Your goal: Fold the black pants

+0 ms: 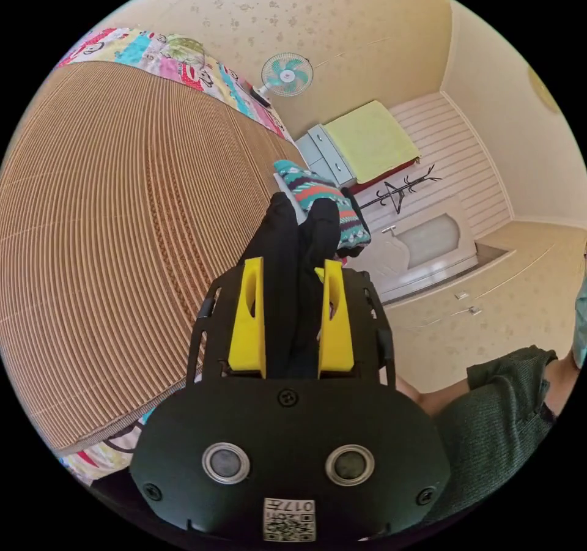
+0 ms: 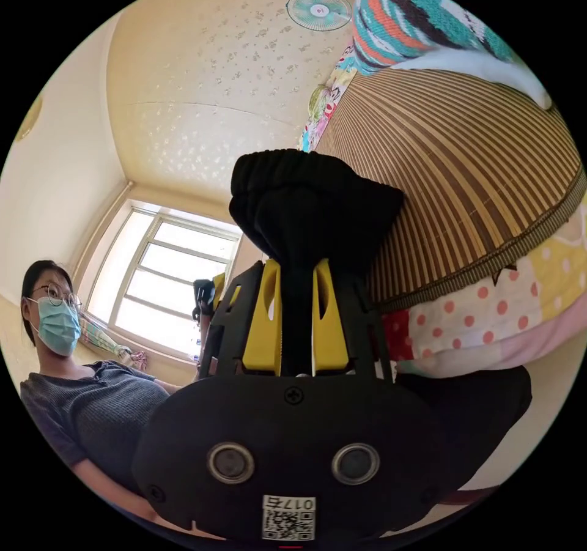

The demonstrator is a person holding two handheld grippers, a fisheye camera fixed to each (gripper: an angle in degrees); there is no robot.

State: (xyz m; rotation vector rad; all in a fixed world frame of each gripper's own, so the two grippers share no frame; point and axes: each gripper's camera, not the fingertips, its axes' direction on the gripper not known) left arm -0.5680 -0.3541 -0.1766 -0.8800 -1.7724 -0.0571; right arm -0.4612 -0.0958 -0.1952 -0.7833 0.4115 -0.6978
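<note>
mat [image 1: 110, 221] and striped bundle [image 1: 318, 193] beside clamped black pants [image 1: 293, 251].

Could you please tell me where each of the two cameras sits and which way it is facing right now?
Left gripper view: rides behind the left gripper, whose yellow jaws clamp the black pants; it faces across the woven mat toward a wall fan and white door. A person's sleeve shows at the edge.
Right gripper view: rides behind the right gripper, shut on the pants' bunched waistband; it faces along the mat's edge toward a window, the person beside it.
Shared: pants, mat, fan, striped folded cloth.
</note>
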